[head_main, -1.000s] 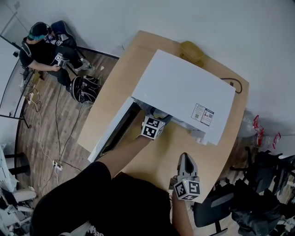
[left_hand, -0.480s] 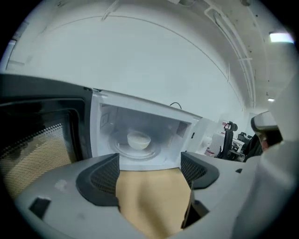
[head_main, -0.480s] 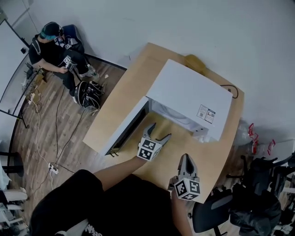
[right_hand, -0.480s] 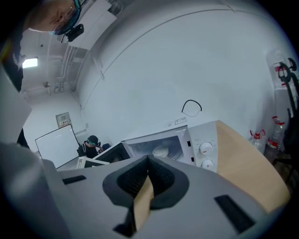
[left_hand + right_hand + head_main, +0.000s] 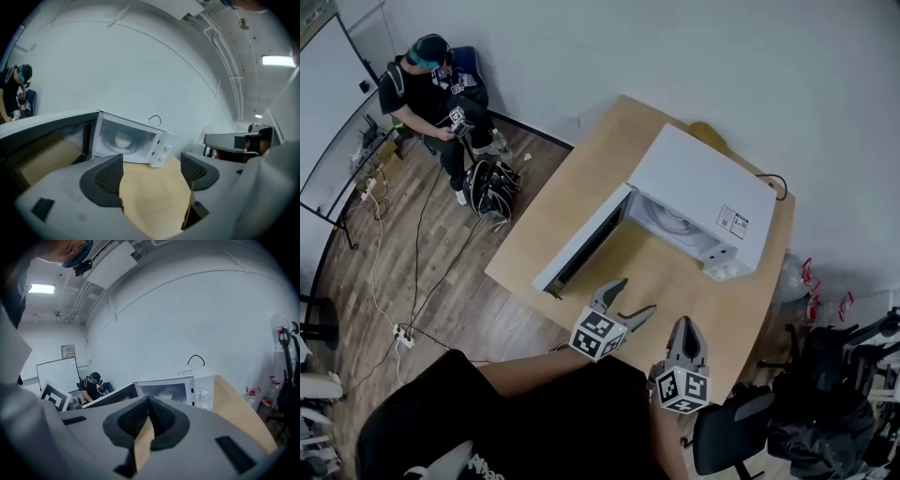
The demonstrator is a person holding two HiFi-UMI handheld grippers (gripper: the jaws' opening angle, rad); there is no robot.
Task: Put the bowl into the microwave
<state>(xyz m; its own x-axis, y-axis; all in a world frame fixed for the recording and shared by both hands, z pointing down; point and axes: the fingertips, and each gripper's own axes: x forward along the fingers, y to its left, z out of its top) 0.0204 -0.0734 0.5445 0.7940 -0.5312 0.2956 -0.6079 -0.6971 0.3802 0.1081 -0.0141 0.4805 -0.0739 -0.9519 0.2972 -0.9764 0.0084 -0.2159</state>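
Looks all but finished, going by how things lie: has the pale, round, shallow bowl (image 5: 123, 139) sitting inside the cavity of the white box-shaped microwave oven (image 5: 703, 192), seemingly on the turntable, though too small and washed-out in every view to be sure of that. Carries nothing in the grey two-jaw left gripper (image 5: 637, 295): jaws spread wide, with only bare wood between them in the left gripper view. Carries nothing in the grey two-jaw right gripper (image 5: 686, 323) either: jaws pressed together at the tips, with just a sliver of wood showing through the gap lower down. Hovers both over the near edge of the light wooden table (image 5: 684, 281), well apart from the oven and side by side. Has the dark-windowed door (image 5: 581, 246) swung wide open toward the left, with the cavity fully exposed. Counts the placing itself as done, then. Leaves at most the shutting of that door, probably a job for the left gripper, as the one nearer the door's free edge, and a simple push on its outer face rather than any grasp
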